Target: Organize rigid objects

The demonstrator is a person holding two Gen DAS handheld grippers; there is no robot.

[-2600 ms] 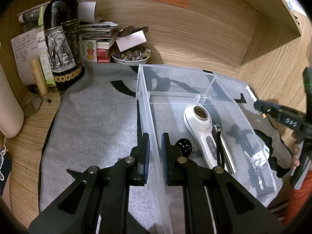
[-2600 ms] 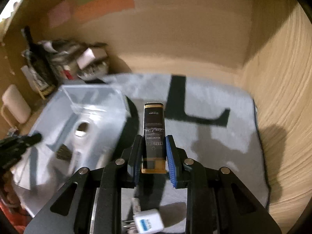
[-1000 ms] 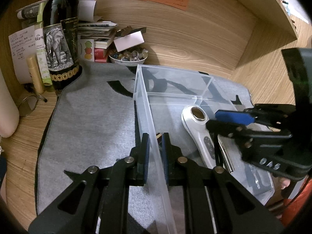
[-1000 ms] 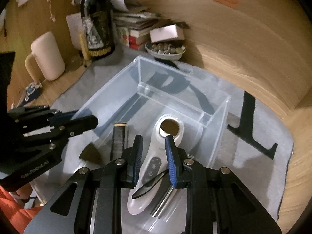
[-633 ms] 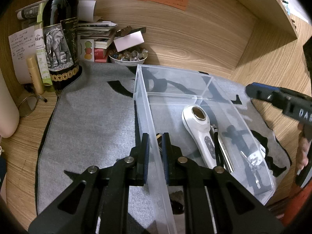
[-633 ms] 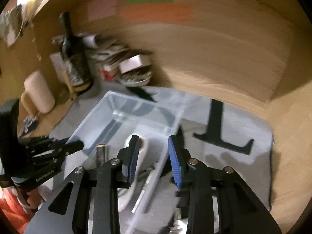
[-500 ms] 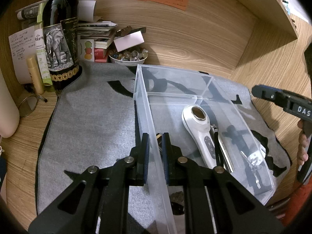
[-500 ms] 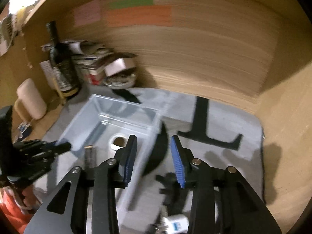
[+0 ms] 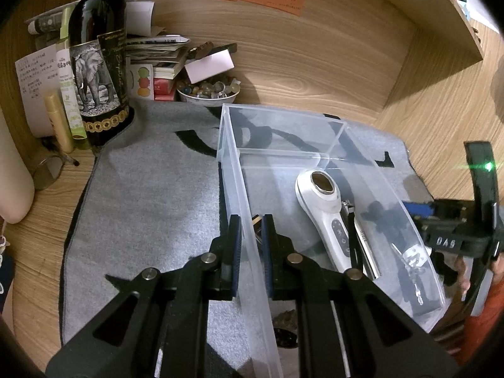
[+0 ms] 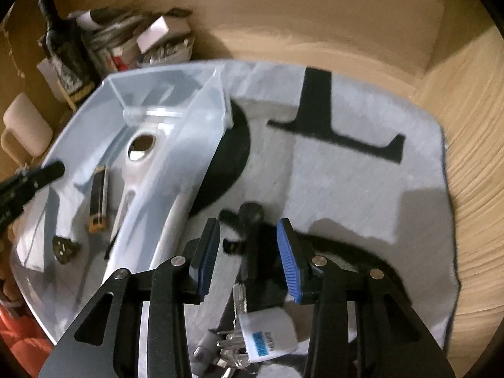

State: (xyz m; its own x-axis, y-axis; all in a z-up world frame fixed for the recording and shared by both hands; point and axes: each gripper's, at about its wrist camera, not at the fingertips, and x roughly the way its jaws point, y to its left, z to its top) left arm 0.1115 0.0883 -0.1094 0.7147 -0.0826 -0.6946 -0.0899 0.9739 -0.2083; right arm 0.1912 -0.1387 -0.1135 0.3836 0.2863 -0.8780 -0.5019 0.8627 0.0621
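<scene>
A clear plastic bin (image 9: 234,170) sits on a grey mat (image 9: 151,195). My left gripper (image 9: 252,230) is shut on the bin's left wall. Inside lie a white handheld device (image 9: 327,208), a metal tool (image 9: 363,242) and a black-and-gold rectangular case (image 10: 97,200). My right gripper (image 10: 247,252) is open and empty, hovering over the mat right of the bin (image 10: 176,145). Below it lie a bunch of keys (image 10: 233,343) with a white tag (image 10: 271,334).
A dark wine bottle (image 9: 96,63), stacked books and papers (image 9: 157,60) and a bowl of stones (image 9: 208,89) stand at the back left against the wooden wall. A cream cylinder (image 10: 26,132) stands left of the mat.
My right gripper carried the black-and-gold case into the bin, let it go, opened and swung back right over the keys. My left gripper stayed clamped on the bin wall.
</scene>
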